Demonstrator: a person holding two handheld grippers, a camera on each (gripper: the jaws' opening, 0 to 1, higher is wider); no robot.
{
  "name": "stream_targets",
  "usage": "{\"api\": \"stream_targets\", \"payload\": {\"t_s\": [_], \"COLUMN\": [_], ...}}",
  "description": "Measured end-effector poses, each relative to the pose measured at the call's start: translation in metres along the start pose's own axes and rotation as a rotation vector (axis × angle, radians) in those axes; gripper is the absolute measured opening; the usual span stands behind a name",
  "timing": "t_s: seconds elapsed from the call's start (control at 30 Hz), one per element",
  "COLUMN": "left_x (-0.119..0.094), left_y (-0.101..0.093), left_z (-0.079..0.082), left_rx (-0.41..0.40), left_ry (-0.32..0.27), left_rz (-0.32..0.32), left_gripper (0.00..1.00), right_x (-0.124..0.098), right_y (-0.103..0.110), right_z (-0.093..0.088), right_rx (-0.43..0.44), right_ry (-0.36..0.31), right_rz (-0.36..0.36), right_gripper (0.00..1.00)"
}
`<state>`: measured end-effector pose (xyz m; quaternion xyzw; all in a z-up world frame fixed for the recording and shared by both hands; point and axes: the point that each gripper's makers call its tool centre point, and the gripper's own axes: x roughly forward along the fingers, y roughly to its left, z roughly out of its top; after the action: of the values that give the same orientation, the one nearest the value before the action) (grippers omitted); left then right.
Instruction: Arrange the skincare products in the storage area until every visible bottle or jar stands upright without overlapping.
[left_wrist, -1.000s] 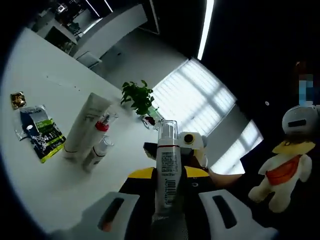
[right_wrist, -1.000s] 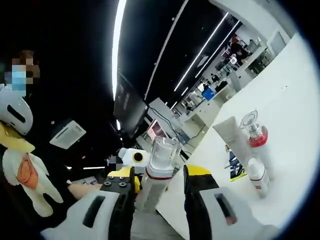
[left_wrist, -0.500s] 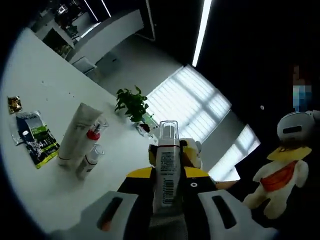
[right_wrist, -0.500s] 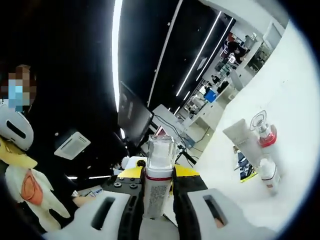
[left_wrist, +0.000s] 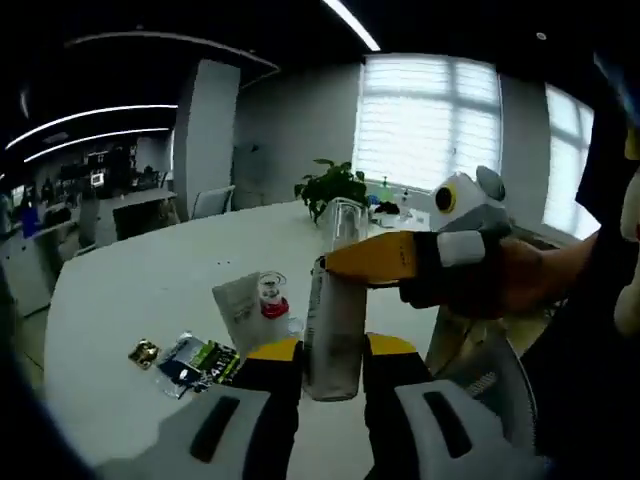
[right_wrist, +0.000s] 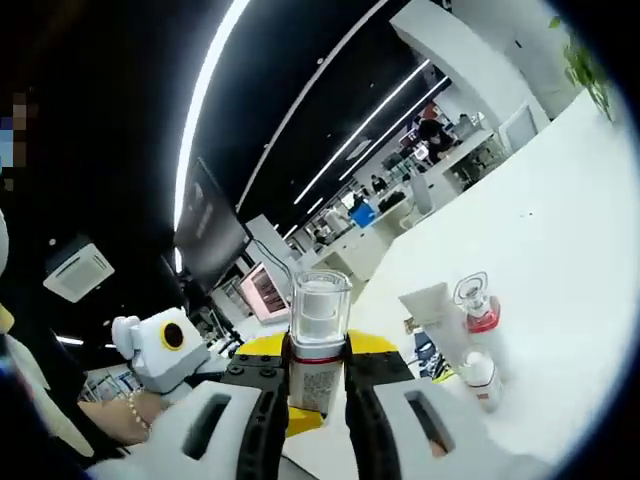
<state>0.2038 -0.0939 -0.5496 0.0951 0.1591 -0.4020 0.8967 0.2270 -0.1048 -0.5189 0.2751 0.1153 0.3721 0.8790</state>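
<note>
**Bottle clamped between both grippers, above the table**

I am holding the clear-capped pump bottle (left_wrist: 335, 335) in the air over the white table (left_wrist: 120, 300), both grippers squeezing it at once, probably to keep it vertical before setting it down. My left gripper (left_wrist: 332, 362) is clamping its lower body; my right gripper (right_wrist: 317, 372) is pinching it near the neck, reaching in sideways across the left gripper view. Beyond, the white tube (left_wrist: 238, 305) and red-collared bottle (left_wrist: 271, 295) are grouped together, with sachets (left_wrist: 195, 360) lying flat nearby.

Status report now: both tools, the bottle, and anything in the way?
Left tool and right tool both shut on clear-capped bottle, held above white table. White tube, red-collared bottle standing there. Nothing blocking.
</note>
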Motion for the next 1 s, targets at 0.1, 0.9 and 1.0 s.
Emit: {"api": "stream_targets", "payload": {"t_s": [0.1, 0.9, 1.0], "left_x": [-0.002, -0.044, -0.049], "left_y": [0.013, -0.048, -0.055], "left_z": [-0.003, 0.034, 0.038], "left_rx": [0.091, -0.504, -0.482], "left_ry": [0.023, -0.161, -0.160], "left_rz": [0.091, -0.643, -0.680], "left_gripper": [0.22, 0.18, 0.18], "right_x": [0.001, -0.026, -0.030], "right_y": [0.001, 0.077, 0.086], "right_z": [0.000, 0.025, 0.023], "right_rx": [-0.020, -0.092, -0.106], "right_ry": [0.005, 0.050, 0.075], "right_rz": [-0.040, 0.572, 0.630], "right_gripper": [0.19, 0.22, 0.22]}}
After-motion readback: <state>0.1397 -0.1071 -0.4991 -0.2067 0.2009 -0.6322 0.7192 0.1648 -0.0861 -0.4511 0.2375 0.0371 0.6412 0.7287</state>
